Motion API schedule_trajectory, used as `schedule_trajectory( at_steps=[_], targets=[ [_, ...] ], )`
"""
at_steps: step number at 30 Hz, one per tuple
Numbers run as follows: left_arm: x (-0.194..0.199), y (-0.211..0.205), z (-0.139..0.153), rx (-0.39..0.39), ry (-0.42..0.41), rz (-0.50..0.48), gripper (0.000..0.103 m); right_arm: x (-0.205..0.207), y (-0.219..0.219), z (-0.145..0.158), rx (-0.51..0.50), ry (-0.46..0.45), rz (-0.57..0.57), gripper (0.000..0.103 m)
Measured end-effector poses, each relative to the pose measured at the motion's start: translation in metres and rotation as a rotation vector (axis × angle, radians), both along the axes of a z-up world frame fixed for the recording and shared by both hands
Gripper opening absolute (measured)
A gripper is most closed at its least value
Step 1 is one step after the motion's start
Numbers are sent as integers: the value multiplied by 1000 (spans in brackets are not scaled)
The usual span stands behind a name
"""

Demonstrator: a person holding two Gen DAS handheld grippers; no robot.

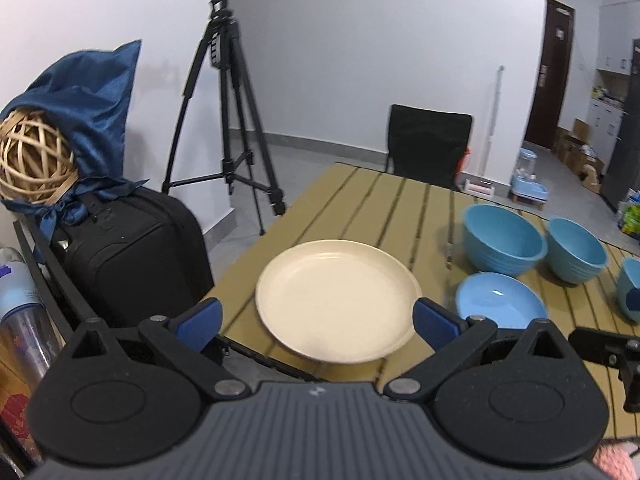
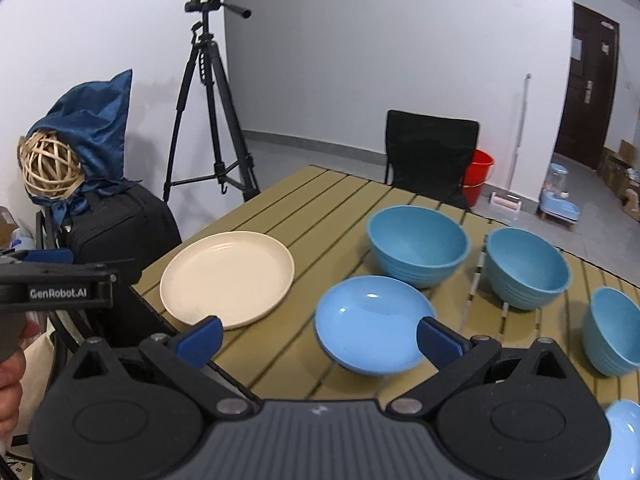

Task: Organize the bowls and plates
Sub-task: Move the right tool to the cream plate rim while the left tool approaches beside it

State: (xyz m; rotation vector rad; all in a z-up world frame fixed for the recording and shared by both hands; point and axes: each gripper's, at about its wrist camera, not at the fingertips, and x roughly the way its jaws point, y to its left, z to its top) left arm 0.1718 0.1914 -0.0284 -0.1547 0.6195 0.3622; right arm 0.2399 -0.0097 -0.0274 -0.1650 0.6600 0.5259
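Note:
A cream plate (image 1: 338,300) lies near the slatted table's left front edge; it also shows in the right wrist view (image 2: 227,278). My left gripper (image 1: 318,322) is open and empty, just in front of it. A shallow light-blue dish (image 2: 372,322) lies to the plate's right, also seen in the left wrist view (image 1: 500,300). My right gripper (image 2: 320,338) is open and empty, just in front of that dish. Three deep blue bowls (image 2: 418,244) (image 2: 526,266) (image 2: 612,328) stand upright in a row behind and right. Another light-blue dish (image 2: 624,440) shows at the bottom right edge.
The olive slatted table (image 2: 320,204) has a black chair (image 2: 432,156) at its far side. A black suitcase (image 1: 132,256), a wicker ball in blue cloth (image 1: 36,164) and a camera tripod (image 1: 232,112) stand left of the table. A red bucket (image 2: 480,172) is on the floor.

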Motion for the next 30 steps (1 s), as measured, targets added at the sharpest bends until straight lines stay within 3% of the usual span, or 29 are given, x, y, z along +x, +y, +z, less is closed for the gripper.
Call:
schedule_trajectory(
  at_steps=[17,26,30],
  targets=[
    [92,101,-35,-78,198,100,103,100,81,-47,-36,165,31,102],
    [126,131,-71,-187,340,150,103,143,114,-78,-45,315,69,94],
    [134,139,-83,-219,378,163,103,160,121,-92,-36,388,55,85]
  ],
)
